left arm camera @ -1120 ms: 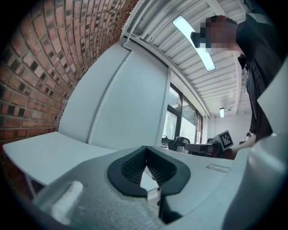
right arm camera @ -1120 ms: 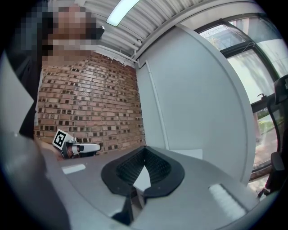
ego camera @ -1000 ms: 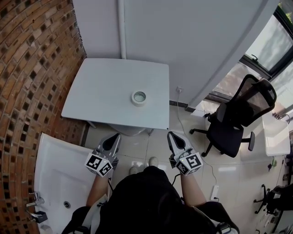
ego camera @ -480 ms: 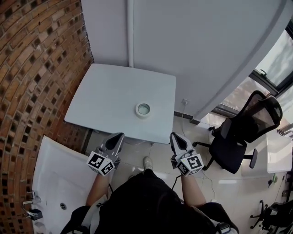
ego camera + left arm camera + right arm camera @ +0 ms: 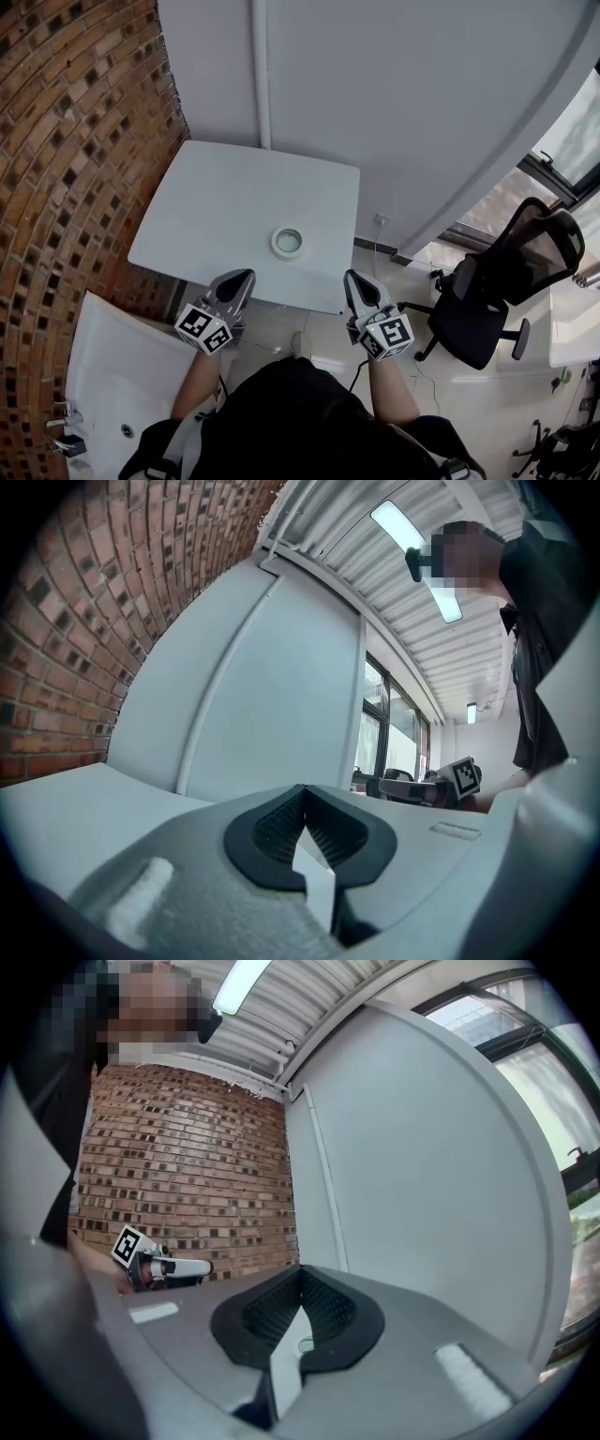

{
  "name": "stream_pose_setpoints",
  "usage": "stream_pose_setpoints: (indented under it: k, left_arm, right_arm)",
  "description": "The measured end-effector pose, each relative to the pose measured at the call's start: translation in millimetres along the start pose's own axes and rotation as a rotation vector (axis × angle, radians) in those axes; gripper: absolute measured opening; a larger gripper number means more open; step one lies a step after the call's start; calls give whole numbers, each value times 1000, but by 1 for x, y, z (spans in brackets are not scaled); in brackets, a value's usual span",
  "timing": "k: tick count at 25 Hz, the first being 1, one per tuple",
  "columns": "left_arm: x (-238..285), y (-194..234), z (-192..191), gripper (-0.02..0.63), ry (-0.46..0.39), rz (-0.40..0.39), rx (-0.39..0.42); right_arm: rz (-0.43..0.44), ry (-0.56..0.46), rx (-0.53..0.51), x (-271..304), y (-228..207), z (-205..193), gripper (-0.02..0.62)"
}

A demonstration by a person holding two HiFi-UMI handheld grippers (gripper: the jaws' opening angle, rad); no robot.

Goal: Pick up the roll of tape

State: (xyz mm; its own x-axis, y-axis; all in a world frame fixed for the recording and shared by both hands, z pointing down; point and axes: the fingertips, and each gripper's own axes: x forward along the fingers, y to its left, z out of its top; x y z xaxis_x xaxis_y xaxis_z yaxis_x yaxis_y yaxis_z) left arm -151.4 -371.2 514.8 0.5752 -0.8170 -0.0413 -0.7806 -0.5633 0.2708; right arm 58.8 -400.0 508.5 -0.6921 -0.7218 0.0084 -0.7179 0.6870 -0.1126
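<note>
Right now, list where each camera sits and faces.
Head view: on the person's head, facing down at the white table and roll of tape; shows left gripper, right gripper.
Left gripper view: on that gripper, along its shut jaws toward the white wall.
Right gripper view: likewise, toward the corner at the brick wall.
Shared: each gripper view shows the other.

I see a brick wall (image 5: pixel 75 141) at left and a pale grey wall (image 5: pixel 403 94) with a white pipe (image 5: pixel 261 75). A white table (image 5: pixel 216 206) stands in the corner. There are glossy floor tiles (image 5: pixel 487 394), a black office chair (image 5: pixel 487 300) by the window (image 5: pixel 574 141), and a strip light (image 5: pixel 392 522) overhead.
</note>
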Motion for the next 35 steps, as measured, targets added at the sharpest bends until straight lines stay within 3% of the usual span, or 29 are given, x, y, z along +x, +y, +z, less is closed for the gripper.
stream_pose_setpoints:
  k: [8,17,23,24,29,31,35]
  left_arm:
    - [49,15,-11,2,44,-29,8]
    - [108,34,-69,2,233,-72,53]
    - [142,54,-126,7,473,-64,107]
    - [145,56,-135,51,516,-64,131]
    - [155,59,-161,94,671,-121,238]
    - [154,59,-175,150,744,-157,273]
    - [151,61,-208,198,912,-210,411]
  right_arm:
    - [-88,19,31,-6,-48,-8,5]
    - [-131,47,79,-11,-89,-27,5]
    - [-101,95,96,-1,-101,-44,5]
    - [-96,100,99,2,-103,-46,5]
    - [-57,108,111,19,-103,-53,5]
    - [-48,113,113,22,-105,-54,5]
    - [-54,136,124,20,-117,-62,5]
